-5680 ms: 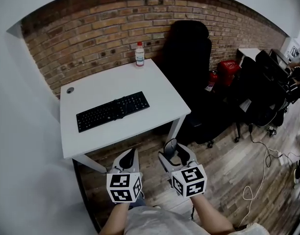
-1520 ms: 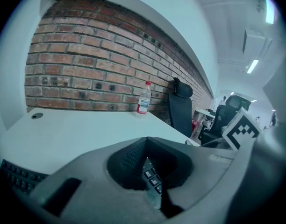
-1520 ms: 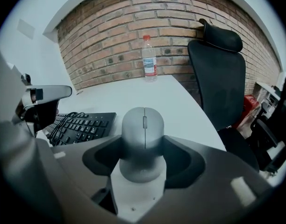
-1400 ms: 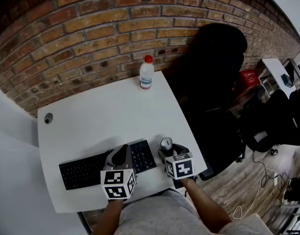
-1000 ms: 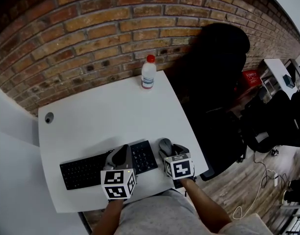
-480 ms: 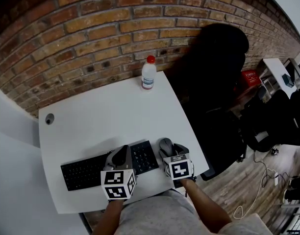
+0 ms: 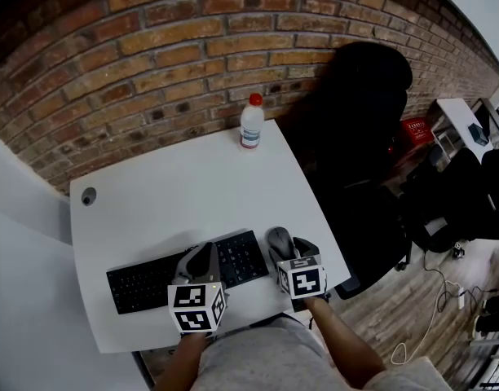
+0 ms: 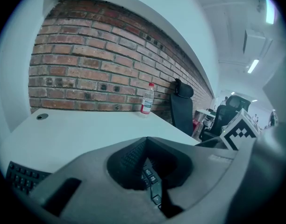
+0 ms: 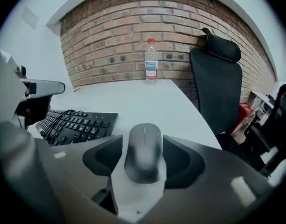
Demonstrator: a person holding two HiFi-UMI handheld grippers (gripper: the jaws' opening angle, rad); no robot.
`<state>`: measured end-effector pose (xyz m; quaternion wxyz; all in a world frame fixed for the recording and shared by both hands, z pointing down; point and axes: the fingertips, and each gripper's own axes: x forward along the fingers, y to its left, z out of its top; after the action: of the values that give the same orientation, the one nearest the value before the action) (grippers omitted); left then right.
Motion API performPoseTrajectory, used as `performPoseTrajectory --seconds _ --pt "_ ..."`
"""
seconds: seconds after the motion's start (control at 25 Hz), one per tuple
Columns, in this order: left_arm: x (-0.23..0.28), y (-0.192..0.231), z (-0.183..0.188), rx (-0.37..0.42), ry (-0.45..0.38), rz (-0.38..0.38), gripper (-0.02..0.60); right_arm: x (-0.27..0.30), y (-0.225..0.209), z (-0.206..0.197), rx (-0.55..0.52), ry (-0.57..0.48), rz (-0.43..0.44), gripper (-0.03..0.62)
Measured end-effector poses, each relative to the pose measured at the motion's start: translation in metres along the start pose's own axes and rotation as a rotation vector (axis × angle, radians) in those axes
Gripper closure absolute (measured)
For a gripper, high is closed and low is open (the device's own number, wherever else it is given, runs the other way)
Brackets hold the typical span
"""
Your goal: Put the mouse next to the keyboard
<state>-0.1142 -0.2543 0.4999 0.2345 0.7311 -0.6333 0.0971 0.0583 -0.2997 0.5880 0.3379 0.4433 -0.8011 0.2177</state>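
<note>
Mouse lies lower centre, clamped in the right gripper, long axis pointing away, just right of the keyboard. Left gripper, jaws together, hangs over the keys.

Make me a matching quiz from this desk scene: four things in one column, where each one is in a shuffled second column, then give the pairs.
1 mouse
2 keyboard
3 bottle
4 office chair

A beside the desk, off it
B between the right gripper's jaws
C by the brick wall, at the desk's far edge
D beneath the left gripper

Pairs: 1-B, 2-D, 3-C, 4-A.
</note>
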Motion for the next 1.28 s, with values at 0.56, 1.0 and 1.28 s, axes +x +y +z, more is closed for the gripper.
performPoseTrajectory --seconds 0.56,1.0,1.28 --pt "-0.054 0.032 -0.005 -0.015 -0.032 0.065 0.588 -0.044 0.070 0.046 -0.078 -0.195 0.102 0.429" --pt "-0.097 0.063 -0.004 -0.049 -0.083 0.137 0.588 -0.082 0.131 0.088 -0.146 -0.337 0.188 0.502" --pt "-0.118 0.079 -0.005 -0.055 -0.106 0.181 0.588 -0.092 0.158 0.097 -0.180 -0.390 0.243 0.583"
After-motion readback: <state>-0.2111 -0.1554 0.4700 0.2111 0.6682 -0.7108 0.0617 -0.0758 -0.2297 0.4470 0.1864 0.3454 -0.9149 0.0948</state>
